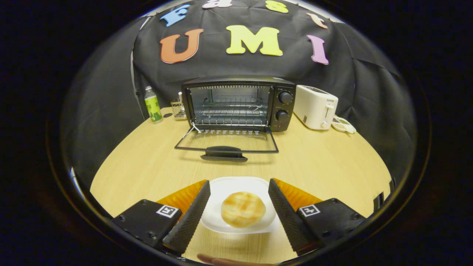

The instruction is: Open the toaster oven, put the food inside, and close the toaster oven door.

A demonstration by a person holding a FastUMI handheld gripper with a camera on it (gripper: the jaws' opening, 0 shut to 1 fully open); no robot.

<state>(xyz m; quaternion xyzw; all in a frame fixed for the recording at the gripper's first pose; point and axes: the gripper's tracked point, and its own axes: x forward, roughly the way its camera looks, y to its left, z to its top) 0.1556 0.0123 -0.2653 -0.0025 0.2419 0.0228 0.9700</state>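
A black toaster oven (pixel 238 103) stands at the back of the wooden table (pixel 147 162), its glass door (pixel 227 142) folded down flat toward me and the wire rack (pixel 231 112) inside bare. A round golden bun (pixel 243 209) lies on a white square plate (pixel 225 190) near the table's front. My gripper (pixel 239 186) hovers over the plate, open wide, one finger on each side of the bun and neither touching it.
A white pop-up toaster (pixel 315 106) sits right of the oven, with a small dish (pixel 343 125) beside it. Left of the oven stand a green-labelled bottle (pixel 152 105) and a small wire holder (pixel 179 108). A fingertip shows at the table's near edge.
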